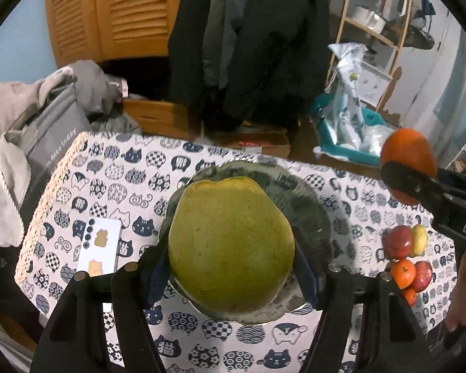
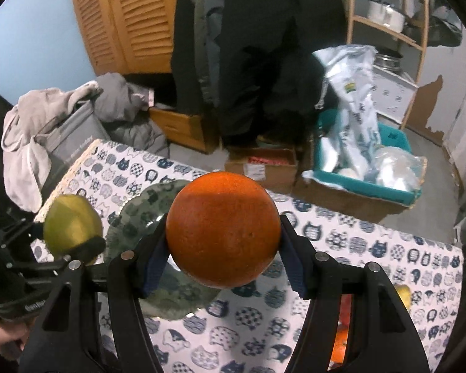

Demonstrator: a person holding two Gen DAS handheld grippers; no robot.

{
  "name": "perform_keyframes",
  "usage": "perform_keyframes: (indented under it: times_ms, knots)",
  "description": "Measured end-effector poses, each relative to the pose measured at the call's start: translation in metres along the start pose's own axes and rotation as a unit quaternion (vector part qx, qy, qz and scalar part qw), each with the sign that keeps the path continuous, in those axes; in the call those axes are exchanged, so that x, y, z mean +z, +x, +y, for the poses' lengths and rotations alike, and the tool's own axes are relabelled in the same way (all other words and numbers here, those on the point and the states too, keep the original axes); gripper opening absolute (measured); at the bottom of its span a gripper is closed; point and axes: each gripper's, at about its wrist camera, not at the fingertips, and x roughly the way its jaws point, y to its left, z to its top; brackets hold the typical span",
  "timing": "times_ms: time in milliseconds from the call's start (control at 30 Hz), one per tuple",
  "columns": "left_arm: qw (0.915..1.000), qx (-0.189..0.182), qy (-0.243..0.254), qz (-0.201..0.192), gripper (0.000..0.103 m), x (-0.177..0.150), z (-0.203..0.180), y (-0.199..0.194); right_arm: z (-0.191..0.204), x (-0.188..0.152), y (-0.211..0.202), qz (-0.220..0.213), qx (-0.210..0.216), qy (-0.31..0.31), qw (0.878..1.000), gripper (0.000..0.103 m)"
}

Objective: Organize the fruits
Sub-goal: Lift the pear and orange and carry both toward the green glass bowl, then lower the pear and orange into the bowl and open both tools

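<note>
My left gripper point(image 1: 231, 267) is shut on a large green pomelo point(image 1: 231, 244) and holds it over a dark green patterned plate point(image 1: 313, 214). My right gripper point(image 2: 223, 248) is shut on a big orange point(image 2: 223, 230), above the table and just right of the plate point(image 2: 130, 223). The orange also shows in the left wrist view point(image 1: 408, 155), held in the air at the right. The pomelo and left gripper show at the left of the right wrist view point(image 2: 71, 227). A small pile of red apples point(image 1: 397, 242), a yellow fruit point(image 1: 419, 239) and small oranges point(image 1: 402, 273) lies on the table at the right.
The table has a cat-print cloth point(image 1: 115, 174). A white phone point(image 1: 101, 250) lies left of the plate. Clothes and a grey bag point(image 1: 46, 124) crowd the table's left edge. Boxes and a teal bin point(image 2: 366, 174) stand on the floor behind.
</note>
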Motion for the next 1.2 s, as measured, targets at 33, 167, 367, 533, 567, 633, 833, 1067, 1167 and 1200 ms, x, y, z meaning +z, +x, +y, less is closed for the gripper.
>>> perform_keyframes:
  times_ms: [33, 167, 367, 533, 567, 633, 833, 1067, 1167, 1200]
  knots:
    - [1.0000, 0.000, -0.003, 0.006, 0.071, -0.001, 0.003, 0.006, 0.003, 0.001, 0.006, 0.004, 0.002, -0.001, 1.000, 0.065]
    - [0.9995, 0.001, -0.007, 0.032, 0.071, -0.005, 0.008, 0.030, 0.013, 0.000, 0.029, 0.022, 0.009, -0.005, 1.000, 0.065]
    - [0.9969, 0.004, -0.020, 0.076, 0.071, -0.016, 0.017, 0.067, 0.021, -0.011, 0.063, 0.060, 0.013, -0.013, 0.998, 0.065]
    - [0.9939, 0.007, -0.027, 0.107, 0.071, -0.025, 0.023, 0.092, 0.024, -0.022, 0.085, 0.086, 0.012, -0.019, 0.996, 0.065]
    - [0.9931, 0.006, -0.030, 0.114, 0.071, -0.028, 0.024, 0.098, 0.024, -0.023, 0.087, 0.090, 0.012, -0.018, 0.996, 0.065]
    - [0.9916, 0.004, -0.034, 0.125, 0.071, -0.031, 0.026, 0.106, 0.023, -0.025, 0.092, 0.096, 0.013, -0.015, 0.995, 0.065]
    - [0.9883, 0.000, -0.037, 0.148, 0.071, -0.038, 0.024, 0.120, 0.023, -0.029, 0.099, 0.106, 0.014, -0.015, 0.994, 0.065]
    - [0.9837, -0.004, -0.046, 0.174, 0.071, -0.043, 0.024, 0.137, 0.022, -0.029, 0.100, 0.109, 0.015, -0.012, 0.994, 0.065]
    - [0.9816, -0.002, -0.037, 0.187, 0.071, -0.047, 0.021, 0.145, 0.020, -0.030, 0.100, 0.109, 0.015, -0.008, 0.994, 0.065]
    - [0.9829, 0.000, -0.034, 0.181, 0.071, -0.046, 0.019, 0.144, 0.019, -0.030, 0.100, 0.109, 0.015, -0.006, 0.994, 0.065]
